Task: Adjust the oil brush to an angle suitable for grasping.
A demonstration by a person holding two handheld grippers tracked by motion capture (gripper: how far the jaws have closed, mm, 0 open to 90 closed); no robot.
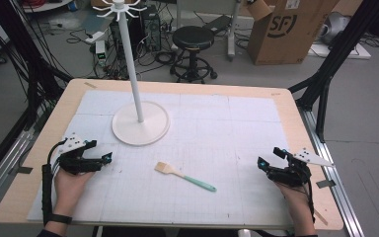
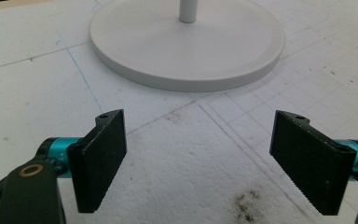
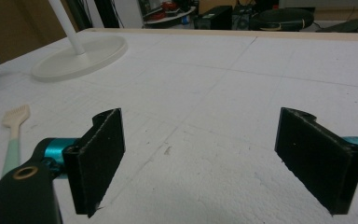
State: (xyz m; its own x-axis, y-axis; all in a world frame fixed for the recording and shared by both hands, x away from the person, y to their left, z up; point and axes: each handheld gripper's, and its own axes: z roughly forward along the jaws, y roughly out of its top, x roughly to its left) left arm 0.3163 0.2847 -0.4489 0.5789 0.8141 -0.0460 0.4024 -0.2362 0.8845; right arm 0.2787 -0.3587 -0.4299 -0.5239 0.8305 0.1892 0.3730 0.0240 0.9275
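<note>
Brush (image 1: pixel 184 176), bristles up-left, handle down-right

One bench (image 1: pixel 296 148), covered by one white foam sheet (image 1: pixel 227 133). On it: one white stand (image 1: pixel 140 123) with a round base and a single pole, and one brush (image 1: pixel 183 176) with a mint-green handle. Two hand-held grippers, one left gripper (image 1: pixel 109 157), one right gripper (image 1: pixel 260 163), each with two black jaws. Behind the bench: one black stool (image 1: pixel 193 39) and one cardboard box (image 1: pixel 288 29).

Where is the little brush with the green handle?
In the high view the brush lies flat on the white mat, near the front middle, between the two grippers and just in front of the white stand's round base.
</note>
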